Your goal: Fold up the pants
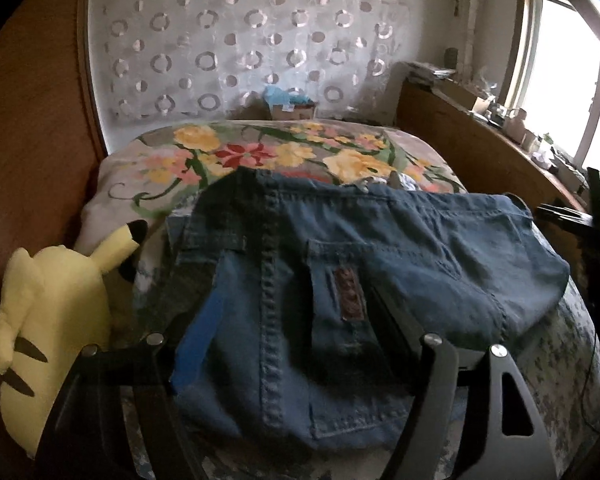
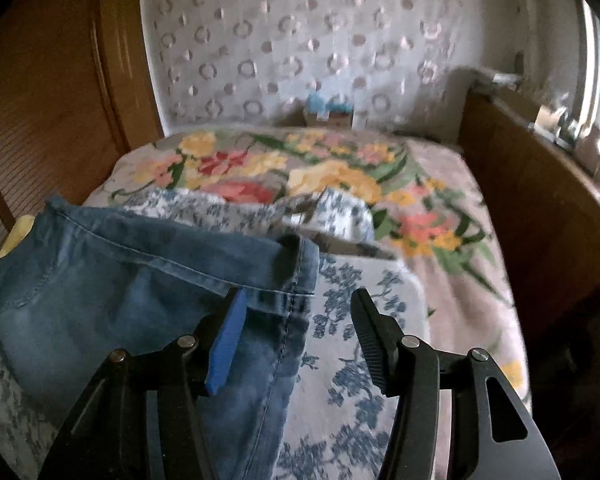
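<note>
My left claw [image 1: 296, 340] stands wide apart over the jeans [image 1: 340, 280], its blue-padded finger [image 1: 198, 340] on one side and the black finger [image 1: 396, 320] on the other. Denim lies under and between them, but the pads do not press on it, so I hold nothing there. The jeans lie folded into a squat bundle on the blue-and-white flowered sheet [image 1: 560, 360], with a back pocket and a small brown label [image 1: 350, 290] facing up and a thick seam running toward me.

My right claw [image 2: 300, 340] is also parted, with a clear gap between its blue pad [image 2: 226, 344] and its ribbed black finger [image 2: 370, 340]. The blue pad sits over the denim near the hemmed edge [image 2: 296, 268] of the jeans; the black finger hangs over the bare sheet just beside them. Whether the pad actually touches the cloth I cannot tell, since this view is blurred.

Beyond the jeans lies a blanket [image 1: 260, 152] with yellow, pink and red flowers, reaching to the wall with its pattern of rings [image 1: 240, 40]. A yellow plush toy with black-tipped ears [image 1: 52, 312] lies at the sheet's left edge, just beside the jeans. Wooden furniture [image 2: 52, 100] stands on the left, and a wooden ledge crowded with small things [image 1: 480, 128] runs under the bright window [image 1: 572, 80] on the right. A small box with something blue in it [image 1: 292, 104] sits at the foot of the wall.
</note>
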Motion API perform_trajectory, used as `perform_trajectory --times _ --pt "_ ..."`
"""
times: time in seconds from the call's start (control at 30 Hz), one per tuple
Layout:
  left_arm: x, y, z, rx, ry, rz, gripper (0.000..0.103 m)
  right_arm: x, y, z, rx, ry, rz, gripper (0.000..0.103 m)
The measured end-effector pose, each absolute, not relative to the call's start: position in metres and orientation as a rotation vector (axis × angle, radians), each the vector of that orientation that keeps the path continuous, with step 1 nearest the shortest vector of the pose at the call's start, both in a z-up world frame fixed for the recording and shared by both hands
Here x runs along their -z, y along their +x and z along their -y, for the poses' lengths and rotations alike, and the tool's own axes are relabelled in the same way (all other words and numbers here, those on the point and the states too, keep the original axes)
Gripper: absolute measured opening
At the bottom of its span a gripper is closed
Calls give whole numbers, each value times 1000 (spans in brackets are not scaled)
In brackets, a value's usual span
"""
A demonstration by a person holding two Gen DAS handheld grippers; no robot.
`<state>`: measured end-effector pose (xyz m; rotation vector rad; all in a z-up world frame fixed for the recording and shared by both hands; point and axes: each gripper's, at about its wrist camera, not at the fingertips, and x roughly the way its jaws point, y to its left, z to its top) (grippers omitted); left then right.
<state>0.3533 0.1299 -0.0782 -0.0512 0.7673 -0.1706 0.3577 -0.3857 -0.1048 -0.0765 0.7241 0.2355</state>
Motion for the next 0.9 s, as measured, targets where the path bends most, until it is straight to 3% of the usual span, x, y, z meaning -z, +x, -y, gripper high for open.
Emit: perform_trajectory --times 0.13,0.17,0.2,0.23,0.4,0.53,0.67,0.9 --pt "81 351 -128 175 -45 -784 75 117 390 386 -253 -55 -822 56" --pt "81 349 -127 178 -41 -784 75 118 394 387 -262 -49 -830 52" --pt "82 348 -127 177 -34 -783 75 115 398 387 -275 -43 -829 31" --pt "82 347 -127 174 -28 -783 75 112 402 387 -304 -27 -829 18" --pt "84 346 -131 155 -30 -781 75 90 417 384 -373 -47 -743 11" --pt "84 344 -134 142 -30 -777 75 71 433 384 -249 -85 -656 11" --pt "84 339 -135 132 -21 -769 75 75 447 390 -183 -74 -688 14" --pt "82 325 -142 124 -17 -752 75 74 419 372 -125 -133 -692 48"
